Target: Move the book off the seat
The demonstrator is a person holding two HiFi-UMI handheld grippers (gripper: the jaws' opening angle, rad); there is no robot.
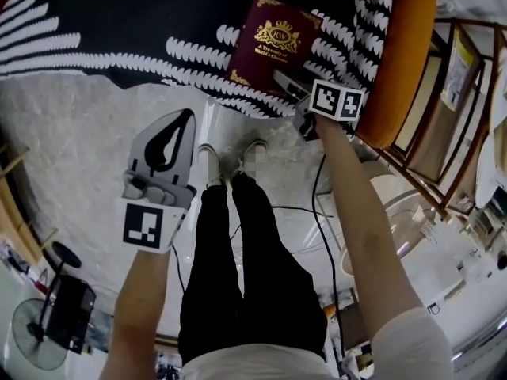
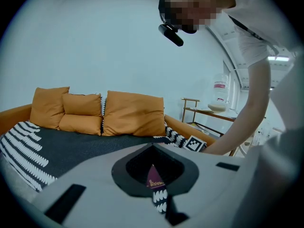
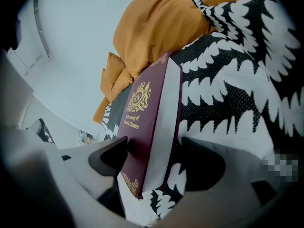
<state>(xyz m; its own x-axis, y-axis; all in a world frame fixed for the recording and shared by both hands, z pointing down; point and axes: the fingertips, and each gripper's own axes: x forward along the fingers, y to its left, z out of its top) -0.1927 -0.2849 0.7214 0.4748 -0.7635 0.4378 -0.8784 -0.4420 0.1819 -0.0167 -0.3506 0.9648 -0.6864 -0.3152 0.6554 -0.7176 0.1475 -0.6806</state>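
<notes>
On the patterned throw [image 1: 95, 54], book [image 1: 273, 42] between right gripper's [image 3: 154, 160] parted jaws; left gripper [image 1: 184, 121] clenched; orange cushions [image 2: 135, 113] behind.

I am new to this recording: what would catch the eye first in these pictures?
A maroon book with a gold crest lies near the front edge of the black-and-white throw. The right gripper has its open jaws either side of the book's near corner. Farther back, orange cushions stand in a row.
</notes>
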